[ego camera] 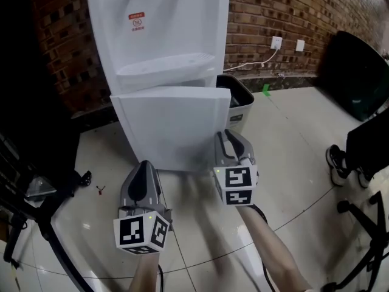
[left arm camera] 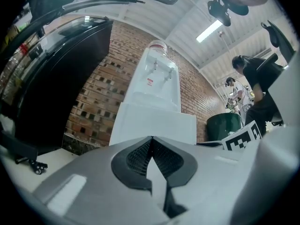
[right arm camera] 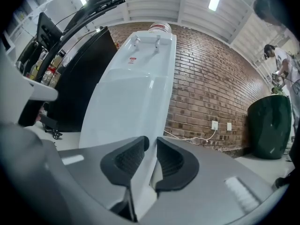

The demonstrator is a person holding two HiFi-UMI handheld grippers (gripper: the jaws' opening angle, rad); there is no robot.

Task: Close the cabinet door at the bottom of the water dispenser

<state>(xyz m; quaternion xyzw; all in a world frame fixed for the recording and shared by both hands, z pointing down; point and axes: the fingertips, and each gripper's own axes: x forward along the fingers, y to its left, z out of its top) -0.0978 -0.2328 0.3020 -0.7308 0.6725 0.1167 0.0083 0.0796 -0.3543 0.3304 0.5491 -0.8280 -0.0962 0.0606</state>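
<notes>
Left tool [ego camera: 144,163] [left arm camera: 151,138]: nearest the head view, low over the floor in front of the dispenser, with its marker cube toward the camera. Its two tips meet and nothing sits between them. It is short of the door and not touching it.
Floor [ego camera: 292,163]: pale glossy tiles, running back to the wall at the far edge.
Brick wall [ego camera: 273,11]: red-brown, along the floor's far edge behind the dispenser.
Water dispenser [ego camera: 164,35] [left arm camera: 157,83] [right arm camera: 140,69]: white and upright, standing at the floor's far edge against the wall, with two taps and a drip tray above the cabinet.
Cabinet door [ego camera: 170,126] [left arm camera: 154,123] [right arm camera: 122,111]: white panel at the bottom of the dispenser, below the drip tray. It stands ajar, with its right edge swung out from the body toward the bin.
Bin [ego camera: 237,99]: dark, on the floor just beside the dispenser's right side, partly behind the door's free edge.
Right tool [ego camera: 226,132] [right arm camera: 151,146]: at the door's right edge. The jaws are only narrowly apart, with that thin white edge running between the pads, which close on it.
Wall socket [ego camera: 276,42]: white, low on the wall to the right of the dispenser, with a white cable leading from it.
</notes>
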